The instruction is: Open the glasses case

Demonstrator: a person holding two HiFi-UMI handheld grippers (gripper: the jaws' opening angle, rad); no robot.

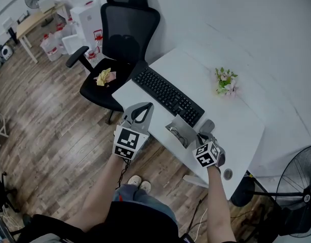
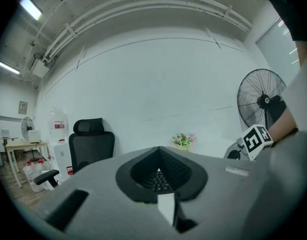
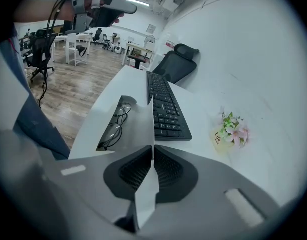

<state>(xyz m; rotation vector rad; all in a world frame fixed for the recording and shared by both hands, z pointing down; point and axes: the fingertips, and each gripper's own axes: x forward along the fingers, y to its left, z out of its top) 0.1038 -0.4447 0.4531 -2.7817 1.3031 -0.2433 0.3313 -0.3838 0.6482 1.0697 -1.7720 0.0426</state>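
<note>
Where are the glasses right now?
In the head view, the glasses lie in the open glasses case at the near edge of the desk, between the keyboard and the right gripper.

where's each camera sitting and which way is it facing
Head view: on the person's head, looking steeply down at desk, keyboard, glasses case; forearms, left gripper, right gripper show.
Left gripper view: on the left gripper, level, facing the wall across the desk; its shut jaws show.
Right gripper view: on the right gripper, tilted down along the desk; its jaws pinch the case's lid.
Shared: all see the keyboard and flowers.
</note>
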